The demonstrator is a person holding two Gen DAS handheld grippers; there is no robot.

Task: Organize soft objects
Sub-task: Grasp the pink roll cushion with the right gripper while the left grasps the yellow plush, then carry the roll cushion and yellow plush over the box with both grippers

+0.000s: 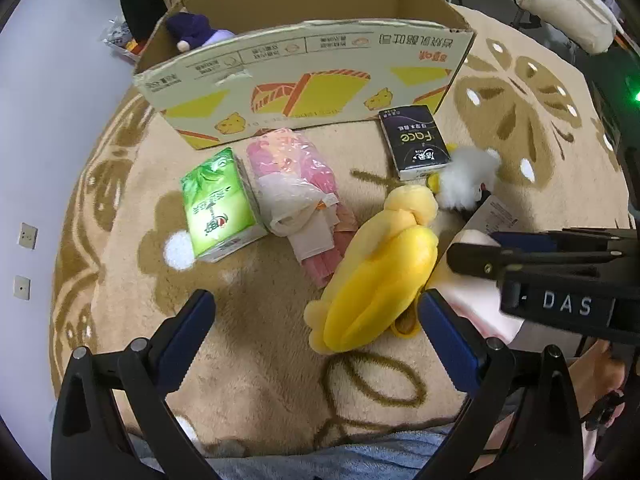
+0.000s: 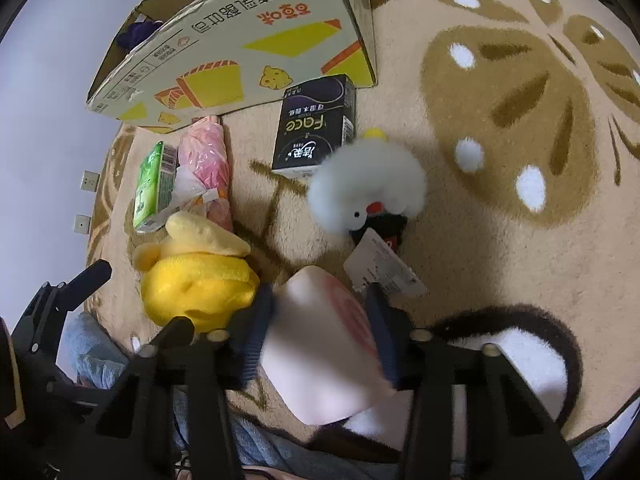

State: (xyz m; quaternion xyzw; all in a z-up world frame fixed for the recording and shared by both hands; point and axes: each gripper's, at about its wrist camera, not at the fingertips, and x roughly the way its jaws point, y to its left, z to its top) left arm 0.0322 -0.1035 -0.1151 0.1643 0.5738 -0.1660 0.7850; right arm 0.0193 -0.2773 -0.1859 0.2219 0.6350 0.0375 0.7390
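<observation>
- Only the right wrist view shows the right gripper (image 2: 320, 320) from behind: its blue pads (image 2: 256, 332) press both sides of a pale pink pack (image 2: 320, 344), blurred and close to the lens, probably tissues.
- The left wrist view shows that same gripper (image 1: 472, 256) side-on at the right edge, the pink pack (image 1: 480, 300) beneath it.
- The cardboard box (image 1: 304, 80) stands open on the beige rug (image 1: 256, 360); a purple plush (image 1: 196, 32) lies in its far left corner, seen clearly only from the left wrist.
- The left gripper (image 1: 316, 332) hangs with jaws spread wide and nothing between the pads; the yellow plush (image 1: 380, 272) lies just ahead, beside its right finger.
- On the rug before the box: a green tissue pack (image 1: 218, 208), touching a pink bagged bundle (image 1: 296, 184), a black tissue box (image 1: 414, 144), and a white fluffy toy (image 1: 468, 176) with a paper tag (image 2: 384, 268).
</observation>
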